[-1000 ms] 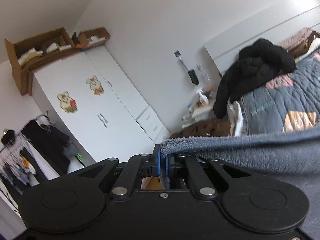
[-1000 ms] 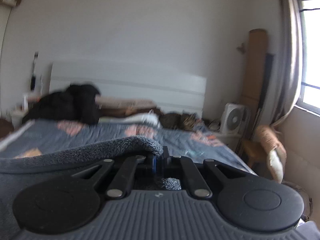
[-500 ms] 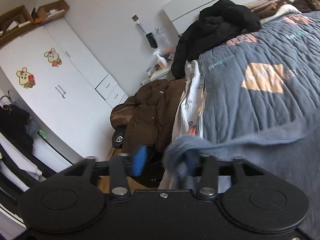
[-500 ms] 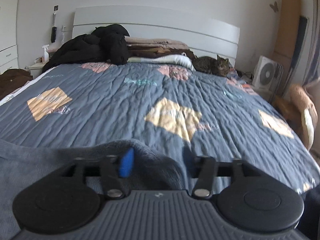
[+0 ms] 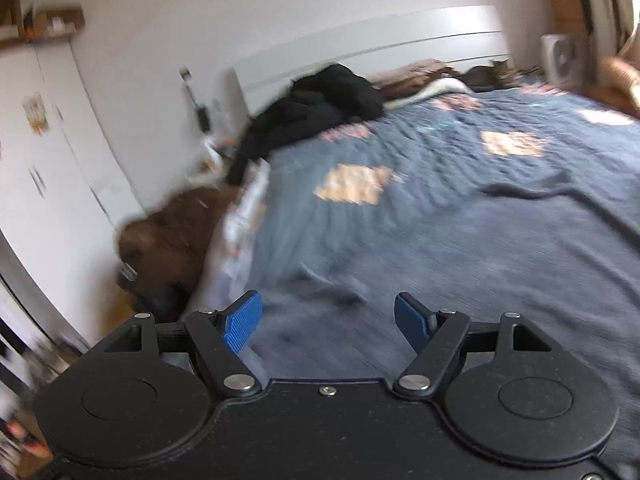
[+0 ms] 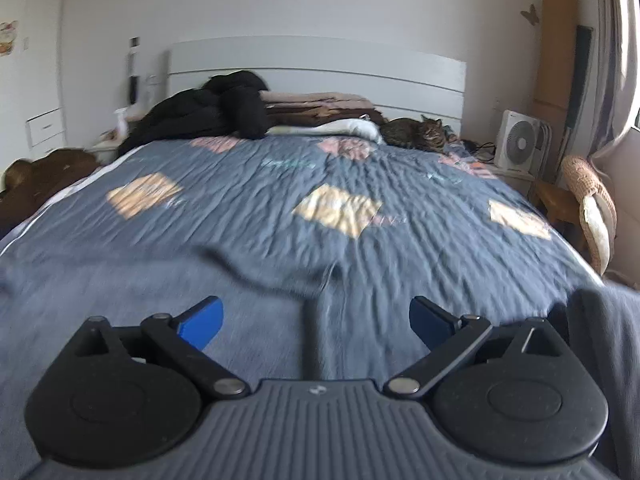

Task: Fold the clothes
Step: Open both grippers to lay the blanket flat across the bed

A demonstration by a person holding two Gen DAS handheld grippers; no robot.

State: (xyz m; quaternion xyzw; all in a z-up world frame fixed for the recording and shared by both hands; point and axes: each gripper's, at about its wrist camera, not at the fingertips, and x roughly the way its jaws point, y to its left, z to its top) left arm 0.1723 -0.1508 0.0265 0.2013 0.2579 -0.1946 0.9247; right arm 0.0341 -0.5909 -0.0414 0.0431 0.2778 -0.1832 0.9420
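Here my left gripper (image 5: 328, 322) hangs over the grey fleece garment (image 5: 500, 280), its blue pads (image 5: 240, 326) spread apart and widening, with nothing pinched between them; the cloth lies below the gap, not touched by either pad. My right gripper (image 6: 316, 322) is likewise let go, its jaws opening wide over the same garment (image 6: 120, 280); a narrow dark fold of the cloth runs up the middle of the gap, clear of both pads as far as I can tell.

The garment is spread on the near end of the bed (image 6: 360, 168), on top of the grey-blue quilt with orange patches. Its far edge makes a blurred, wavy line across the quilt, well short of the headboard (image 6: 320, 64). A further grey piece of cloth (image 6: 604, 340) hangs at the bed's near right corner.

Against the headboard lie a black jacket (image 6: 208, 116) and a stack of folded brown and beige textiles (image 6: 320, 106), with a tabby cat (image 6: 416, 132) curled at the bed's far right. Off the bed's left side sits a brown heap of clothing (image 5: 172, 232); off its right side stands a white fan (image 6: 518, 140).
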